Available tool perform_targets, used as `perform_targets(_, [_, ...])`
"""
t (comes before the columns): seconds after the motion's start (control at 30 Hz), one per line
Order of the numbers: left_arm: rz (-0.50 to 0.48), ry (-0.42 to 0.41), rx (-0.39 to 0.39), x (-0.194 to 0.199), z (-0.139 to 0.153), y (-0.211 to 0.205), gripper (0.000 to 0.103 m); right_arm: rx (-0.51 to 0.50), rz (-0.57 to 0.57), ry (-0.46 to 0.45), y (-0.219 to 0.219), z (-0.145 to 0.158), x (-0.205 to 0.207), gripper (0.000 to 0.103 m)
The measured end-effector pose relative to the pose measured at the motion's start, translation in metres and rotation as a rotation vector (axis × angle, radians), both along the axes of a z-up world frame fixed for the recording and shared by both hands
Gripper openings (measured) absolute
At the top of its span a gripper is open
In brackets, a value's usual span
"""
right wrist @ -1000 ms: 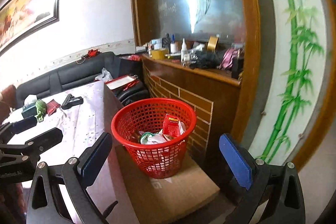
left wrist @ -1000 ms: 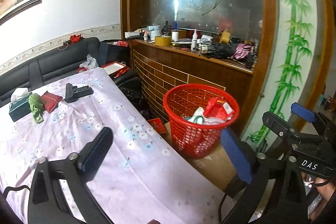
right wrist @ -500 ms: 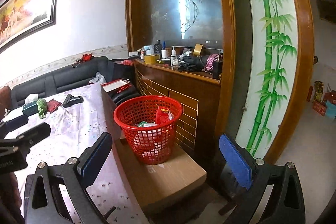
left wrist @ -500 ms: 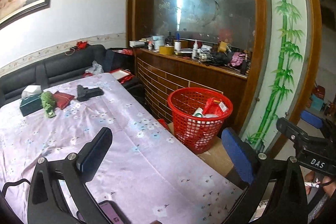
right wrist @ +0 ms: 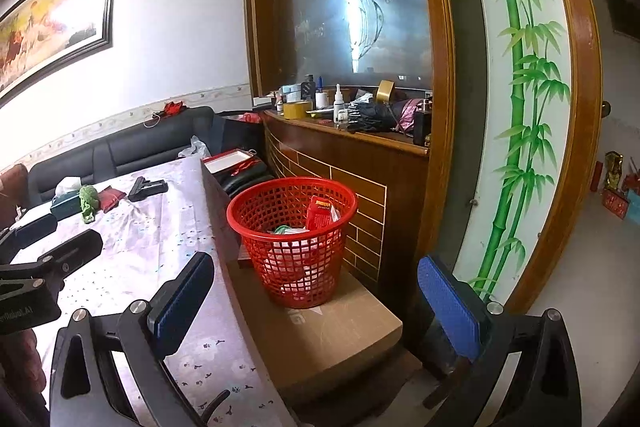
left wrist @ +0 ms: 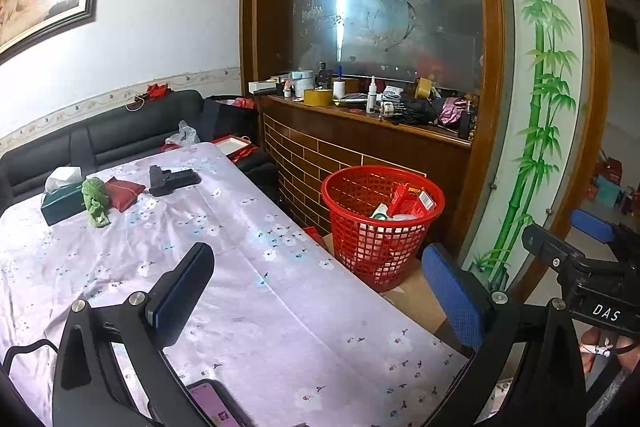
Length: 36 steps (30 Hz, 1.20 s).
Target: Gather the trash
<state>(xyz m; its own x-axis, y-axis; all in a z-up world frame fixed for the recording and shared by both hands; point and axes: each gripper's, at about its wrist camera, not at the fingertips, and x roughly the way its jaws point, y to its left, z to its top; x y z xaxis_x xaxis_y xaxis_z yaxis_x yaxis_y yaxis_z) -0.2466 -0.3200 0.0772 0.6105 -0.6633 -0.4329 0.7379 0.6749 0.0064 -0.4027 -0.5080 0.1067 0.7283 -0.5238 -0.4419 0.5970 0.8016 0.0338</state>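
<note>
Both tongs spread wide and empty, left tongs [left wrist: 320, 291] over the table [left wrist: 248, 307], right tongs [right wrist: 316, 301] facing the red basket [right wrist: 294, 239] just ahead, which sits on a cardboard box [right wrist: 320, 339] beside the table, likely for easy drops.

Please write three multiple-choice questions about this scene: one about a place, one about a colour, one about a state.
1. On what does the basket stand?
A. a cardboard box
B. the table
C. the sofa

2. What colour is the basket?
A. blue
B. red
C. green

3. How are the jaws of the right gripper?
A. shut on a wrapper
B. shut on nothing
C. open, holding nothing

Answers:
1 A: the cardboard box lies under it, beside the table.
2 B: its mesh is red.
3 C: the blue pads stand far apart with nothing between them.
</note>
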Motion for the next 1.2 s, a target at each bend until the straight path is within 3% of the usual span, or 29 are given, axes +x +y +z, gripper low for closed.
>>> perform_targets(1.2, [-0.008,0.001,-0.001,-0.0052,-0.0001,0.0003,0.103,-0.002,-0.003,0.001,-0.0023,-0.0011,-0.0018,0.103])
